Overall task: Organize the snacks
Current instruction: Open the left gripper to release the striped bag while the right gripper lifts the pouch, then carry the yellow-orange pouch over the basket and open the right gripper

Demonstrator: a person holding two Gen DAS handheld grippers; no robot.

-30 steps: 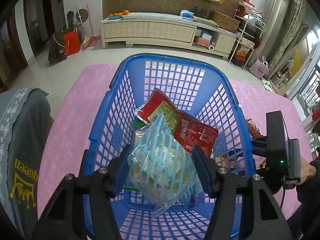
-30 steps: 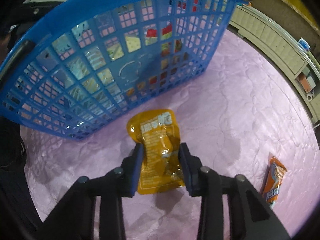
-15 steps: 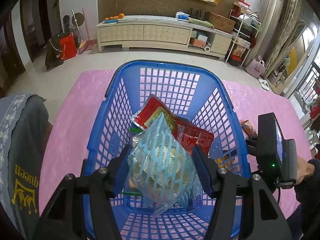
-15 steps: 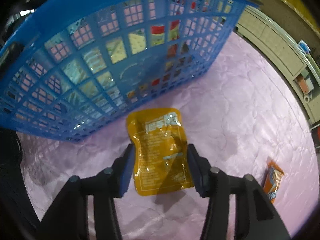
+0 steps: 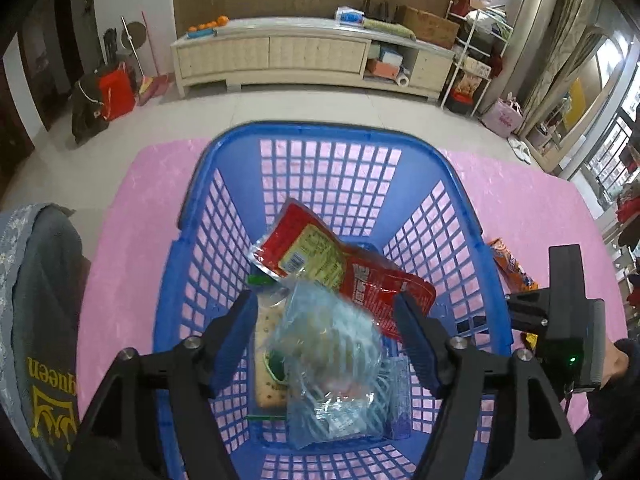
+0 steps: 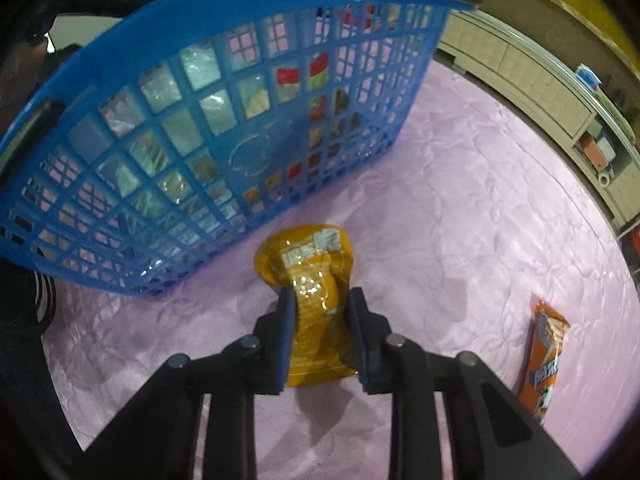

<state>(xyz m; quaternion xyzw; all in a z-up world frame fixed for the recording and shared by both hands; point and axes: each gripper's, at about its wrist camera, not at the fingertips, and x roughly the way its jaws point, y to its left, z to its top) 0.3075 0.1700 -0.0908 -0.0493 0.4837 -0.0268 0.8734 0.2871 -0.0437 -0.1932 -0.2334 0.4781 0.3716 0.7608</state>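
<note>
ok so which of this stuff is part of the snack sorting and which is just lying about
Part of the job:
- blue basket
- clear blue bag between the open left gripper fingers
- red packet in the basket
- yellow pouch, pinched by the right gripper
- orange packet on the pink cloth

Lying about:
- sideboard
- red bag on the floor
- grey garment

Your left wrist camera is looking down from above into the blue basket (image 5: pixel 320 152), close, facing across the pink tablecloth (image 5: pixel 132 216) toward the cabinet (image 5: pixel 280 56). Your right wrist camera is sitting low beside the basket (image 6: pixel 224 120), facing its side wall at close range. Both are sharing the basket, tablecloth (image 6: pixel 460 200) and orange packet (image 6: pixel 544 356).
</note>
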